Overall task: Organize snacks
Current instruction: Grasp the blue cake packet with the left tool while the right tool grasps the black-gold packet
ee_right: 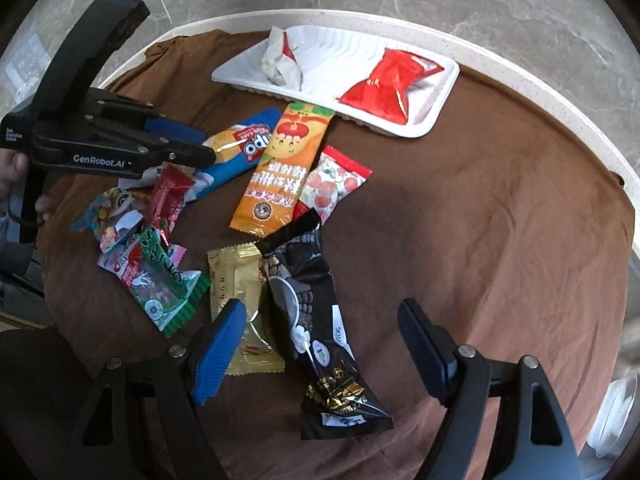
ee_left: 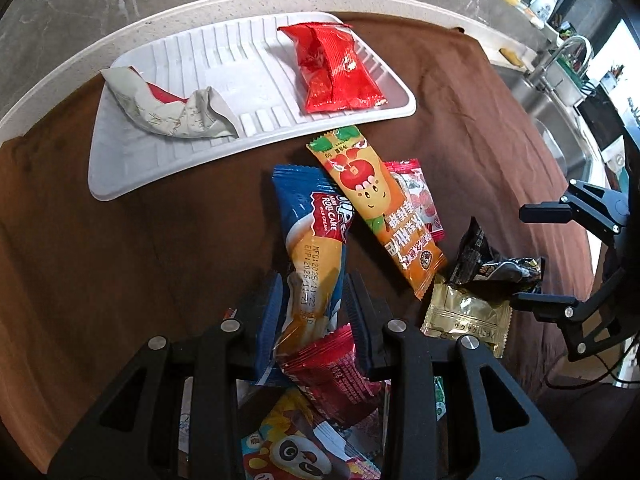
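Observation:
A white ribbed tray (ee_left: 224, 60) (ee_right: 436, 120) holds a red packet (ee_left: 340, 68) (ee_right: 392, 88) and a crumpled white wrapper (ee_left: 168, 108) (ee_right: 280, 60). Loose snacks lie on the brown cloth. My left gripper (ee_left: 314, 292) (ee_right: 206, 144) is shut on the blue roll cake packet (ee_left: 316, 232) (ee_right: 240, 148). My right gripper (ee_right: 324, 320) (ee_left: 532, 256) is open above the black packet (ee_right: 316, 312) (ee_left: 480, 256) and the gold packet (ee_right: 236, 280) (ee_left: 468, 312). An orange packet (ee_left: 380, 204) (ee_right: 284, 168) lies below the tray.
A white and red fruit packet (ee_right: 332, 184) (ee_left: 420, 196) lies under the orange one. A dark red packet (ee_left: 332, 372) (ee_right: 170, 196), a panda packet (ee_left: 288, 448) and a green packet (ee_right: 164, 284) lie at the left. A sink and tap (ee_left: 560, 60) stand at far right.

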Demonstrator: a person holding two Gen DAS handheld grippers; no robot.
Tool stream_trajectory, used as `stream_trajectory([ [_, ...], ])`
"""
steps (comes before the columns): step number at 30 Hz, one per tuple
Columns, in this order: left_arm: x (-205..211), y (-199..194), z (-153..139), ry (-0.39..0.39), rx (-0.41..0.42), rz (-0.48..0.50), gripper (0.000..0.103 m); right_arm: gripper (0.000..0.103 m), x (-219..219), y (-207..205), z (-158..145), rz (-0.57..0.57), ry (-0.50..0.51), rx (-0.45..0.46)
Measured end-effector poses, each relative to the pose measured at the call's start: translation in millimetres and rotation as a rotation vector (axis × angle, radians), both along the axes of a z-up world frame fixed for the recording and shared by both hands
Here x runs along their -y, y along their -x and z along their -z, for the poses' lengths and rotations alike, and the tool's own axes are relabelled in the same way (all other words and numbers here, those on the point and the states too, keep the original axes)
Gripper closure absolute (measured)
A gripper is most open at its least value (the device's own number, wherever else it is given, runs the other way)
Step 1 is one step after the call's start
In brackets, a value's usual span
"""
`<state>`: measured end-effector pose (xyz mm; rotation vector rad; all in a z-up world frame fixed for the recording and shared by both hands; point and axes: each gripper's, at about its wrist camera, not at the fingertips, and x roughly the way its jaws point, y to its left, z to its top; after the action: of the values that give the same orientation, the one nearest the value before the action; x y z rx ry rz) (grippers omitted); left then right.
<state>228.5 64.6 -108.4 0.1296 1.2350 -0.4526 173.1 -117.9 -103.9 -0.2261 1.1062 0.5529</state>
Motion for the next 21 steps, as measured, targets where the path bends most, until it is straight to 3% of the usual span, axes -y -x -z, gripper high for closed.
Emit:
stream_trajectory([
  [6, 5, -2, 13, -0.041, -0.020, 0.008, 0.072, 0.029, -1, -5, 11, -0.007, 0.010, -0.035],
  [8, 6, -4, 15, -0.043, -0.018, 0.011, 0.072, 0.041, 0, -7, 16, -0.004, 0.007, -0.057],
  [13, 6, -8, 19, -0.034, -0.014, 0.017, 0.072, 0.059, 2, -10, 24, -0.004, 0.000, -0.086],
  [14, 5, -9, 19, -0.022, -0.017, 0.013, 0.072, 0.071, 2, -9, 24, -0.006, -0.009, -0.089],
  [21, -9, -13, 22, 0.074, -0.037, -0.023, 0.075, 0.083, 12, -7, 21, 0.018, -0.059, -0.094],
])
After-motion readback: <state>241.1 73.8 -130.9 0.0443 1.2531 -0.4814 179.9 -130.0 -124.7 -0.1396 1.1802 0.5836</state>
